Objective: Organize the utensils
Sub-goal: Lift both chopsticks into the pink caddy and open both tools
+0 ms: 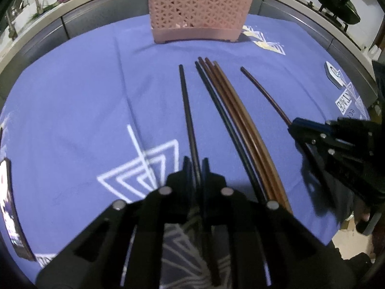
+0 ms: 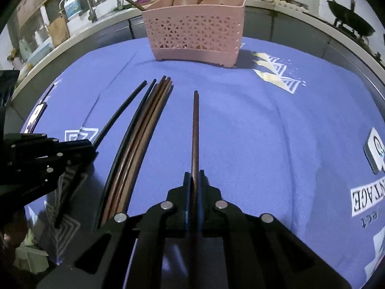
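Note:
A pink perforated utensil basket [image 1: 197, 16] stands at the far side of the blue cloth; it also shows in the right wrist view [image 2: 195, 31] with several chopsticks standing in it. My left gripper [image 1: 195, 166] is shut on a black chopstick [image 1: 186, 101] that points toward the basket. My right gripper [image 2: 195, 177] is shut on a dark brown chopstick [image 2: 195, 125]; it also shows in the left wrist view [image 1: 292, 126]. A bundle of several black and brown chopsticks [image 1: 231, 115] lies on the cloth between the two grippers, seen also in the right wrist view [image 2: 142, 130].
A blue printed cloth [image 2: 264, 132] covers the table. A phone [image 1: 9, 207] lies at the left edge, a small white device [image 2: 375, 151] at the right edge. A counter with a sink tap [image 2: 89, 2] and woks [image 1: 336, 4] runs behind.

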`<state>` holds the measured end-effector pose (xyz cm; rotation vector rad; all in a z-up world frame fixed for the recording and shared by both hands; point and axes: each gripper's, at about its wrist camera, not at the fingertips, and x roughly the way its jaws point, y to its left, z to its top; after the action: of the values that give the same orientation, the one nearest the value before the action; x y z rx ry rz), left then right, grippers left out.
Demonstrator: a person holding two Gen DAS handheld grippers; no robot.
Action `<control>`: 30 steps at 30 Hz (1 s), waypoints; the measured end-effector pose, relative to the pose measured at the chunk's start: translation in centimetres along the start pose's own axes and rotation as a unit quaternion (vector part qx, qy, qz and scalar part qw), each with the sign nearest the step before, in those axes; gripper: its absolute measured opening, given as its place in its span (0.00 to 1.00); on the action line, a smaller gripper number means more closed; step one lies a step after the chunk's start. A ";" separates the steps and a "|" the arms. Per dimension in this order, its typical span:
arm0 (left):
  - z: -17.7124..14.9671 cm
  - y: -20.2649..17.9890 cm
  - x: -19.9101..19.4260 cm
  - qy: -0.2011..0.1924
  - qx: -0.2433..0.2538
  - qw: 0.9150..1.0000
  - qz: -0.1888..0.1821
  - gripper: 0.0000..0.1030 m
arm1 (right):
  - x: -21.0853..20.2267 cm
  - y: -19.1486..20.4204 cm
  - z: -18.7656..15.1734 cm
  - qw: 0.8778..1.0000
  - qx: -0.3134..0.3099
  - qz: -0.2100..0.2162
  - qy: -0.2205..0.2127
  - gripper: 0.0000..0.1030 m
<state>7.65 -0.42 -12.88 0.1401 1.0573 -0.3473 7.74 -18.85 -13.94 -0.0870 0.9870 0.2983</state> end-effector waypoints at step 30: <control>17.7 1.8 -19.8 -0.288 -0.006 0.957 -0.019 0.05 | -17.3 -3.0 18.1 0.930 0.038 0.081 -0.357 0.05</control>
<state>14.13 0.54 12.94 0.0037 0.4849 -0.3868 14.34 -21.59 10.27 0.1684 0.2768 0.4034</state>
